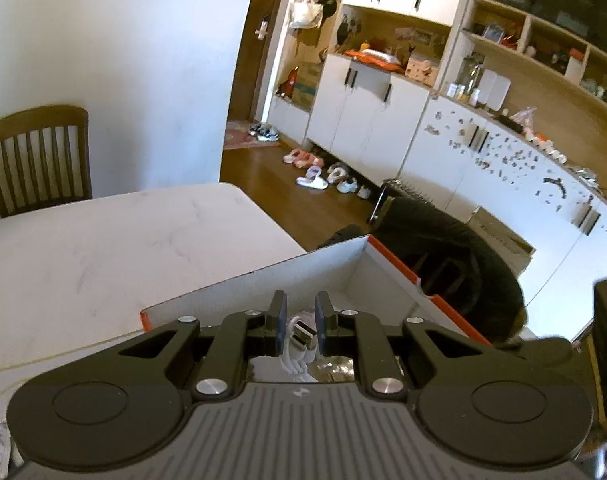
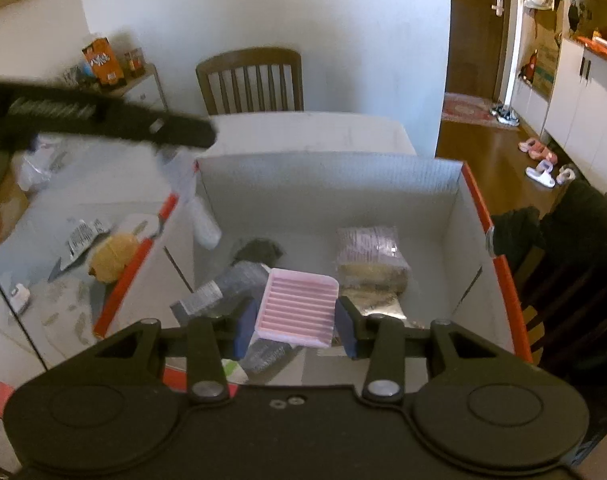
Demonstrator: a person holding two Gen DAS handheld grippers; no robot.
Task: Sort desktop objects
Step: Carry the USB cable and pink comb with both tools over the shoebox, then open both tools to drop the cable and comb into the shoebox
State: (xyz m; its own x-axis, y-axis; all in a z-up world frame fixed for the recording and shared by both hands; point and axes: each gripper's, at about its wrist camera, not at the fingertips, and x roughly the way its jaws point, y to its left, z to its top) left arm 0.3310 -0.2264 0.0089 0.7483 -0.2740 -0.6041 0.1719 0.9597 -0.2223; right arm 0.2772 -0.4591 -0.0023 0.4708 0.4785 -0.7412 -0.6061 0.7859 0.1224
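My left gripper (image 1: 301, 308) is shut on a coiled white USB cable (image 1: 303, 334), whose two metal plugs show between the pads. It hovers over the near corner of the white cardboard box with an orange rim (image 1: 391, 258). In the right wrist view it is a blurred black bar (image 2: 103, 120) at the box's left corner. My right gripper (image 2: 295, 324) is shut on a pink ridged tray (image 2: 297, 304), held above the inside of the box (image 2: 479, 208). Inside lie a grey tube (image 2: 223, 288), a wrapped pink-and-yellow packet (image 2: 371, 260) and a white bottle (image 2: 205, 222).
The box stands on a white marble table (image 1: 103, 248). Left of the box lie a yellow plush toy (image 2: 111, 258), a printed packet (image 2: 83, 236) and an orange-edged flap (image 2: 139, 256). A wooden chair (image 2: 251, 80) stands behind the table. A dark coat (image 2: 575, 232) hangs to the right.
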